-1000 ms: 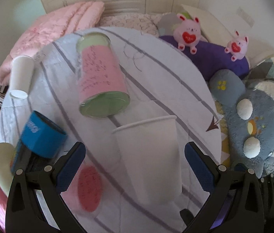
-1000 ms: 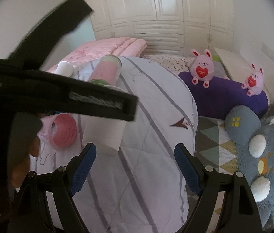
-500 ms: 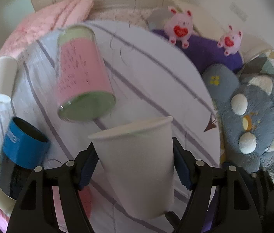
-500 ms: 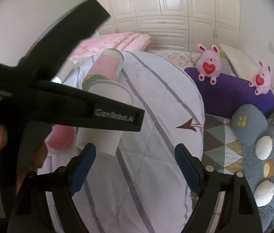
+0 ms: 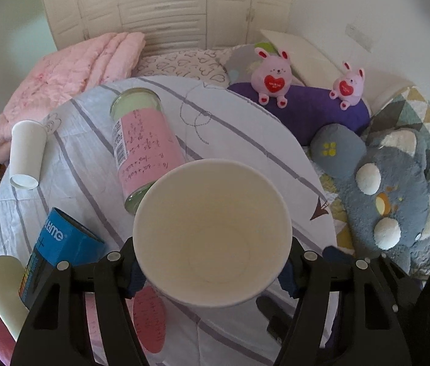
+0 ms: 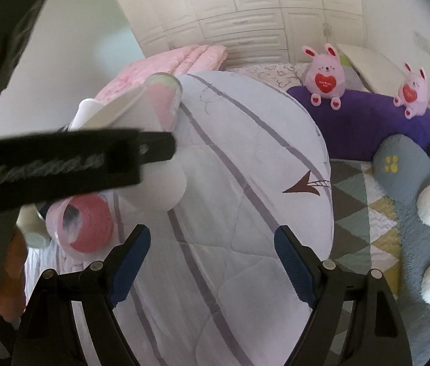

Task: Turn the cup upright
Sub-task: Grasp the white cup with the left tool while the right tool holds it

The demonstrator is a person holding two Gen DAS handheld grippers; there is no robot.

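Jaws of left gripper [image 5: 211, 270] clamp the cup [image 5: 211, 238], apparently tilted.

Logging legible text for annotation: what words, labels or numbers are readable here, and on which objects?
"time": white letters on the blue cardboard tube.
Pink-labelled glass jar: barcode and handwriting, too small to read.
Left gripper arm: white lettering, blurred.
Plush bunny's red heart: print unreadable.
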